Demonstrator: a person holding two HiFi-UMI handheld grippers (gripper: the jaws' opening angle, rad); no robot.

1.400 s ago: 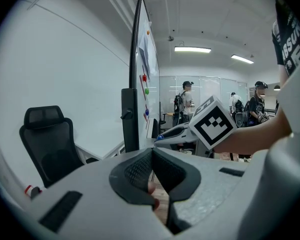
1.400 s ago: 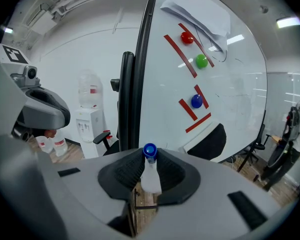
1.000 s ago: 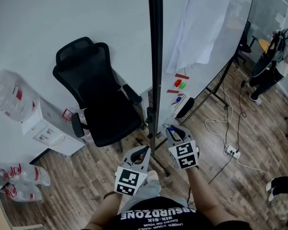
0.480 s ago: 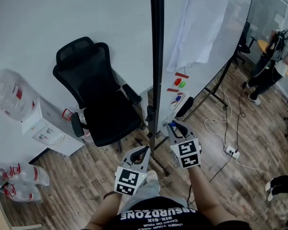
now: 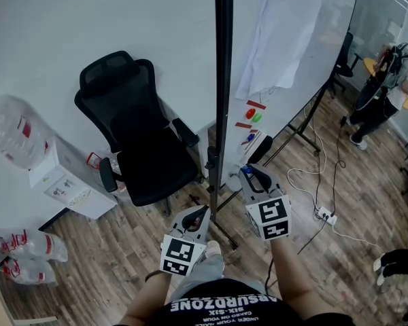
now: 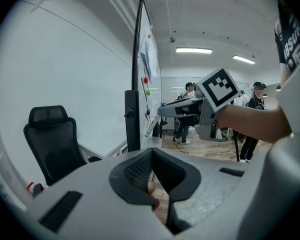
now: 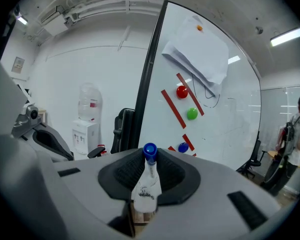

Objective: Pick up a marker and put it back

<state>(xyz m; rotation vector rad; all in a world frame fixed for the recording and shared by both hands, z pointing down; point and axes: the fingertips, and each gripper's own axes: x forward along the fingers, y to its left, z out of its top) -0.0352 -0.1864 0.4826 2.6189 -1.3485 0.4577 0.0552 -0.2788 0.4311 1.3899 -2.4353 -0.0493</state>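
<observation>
A white marker with a blue cap [image 7: 148, 176] stands between the jaws of my right gripper [image 7: 150, 160], which is shut on it, cap pointing forward. In the head view the right gripper [image 5: 249, 173] hovers near the whiteboard's [image 5: 296, 53] lower edge, just right of its black frame post [image 5: 222, 80], with the marker's blue cap [image 5: 244, 171] just showing at the jaws. Red [image 7: 181, 91], green [image 7: 191, 114] and blue [image 7: 183, 147] magnets sit on the board ahead. My left gripper [image 5: 200, 216] hangs lower left, its jaws [image 6: 152, 173] closed together with nothing between them.
A black office chair [image 5: 139, 134] stands left of the post. A water dispenser [image 5: 58, 178] and spare bottles [image 5: 27, 246] are at far left. Cables and a power strip [image 5: 324, 214] lie on the wooden floor at right. A person [image 5: 387, 80] stands at the far right.
My right gripper has moved slightly forward and right toward the whiteboard, still holding the marker. The left gripper has stayed in place.
</observation>
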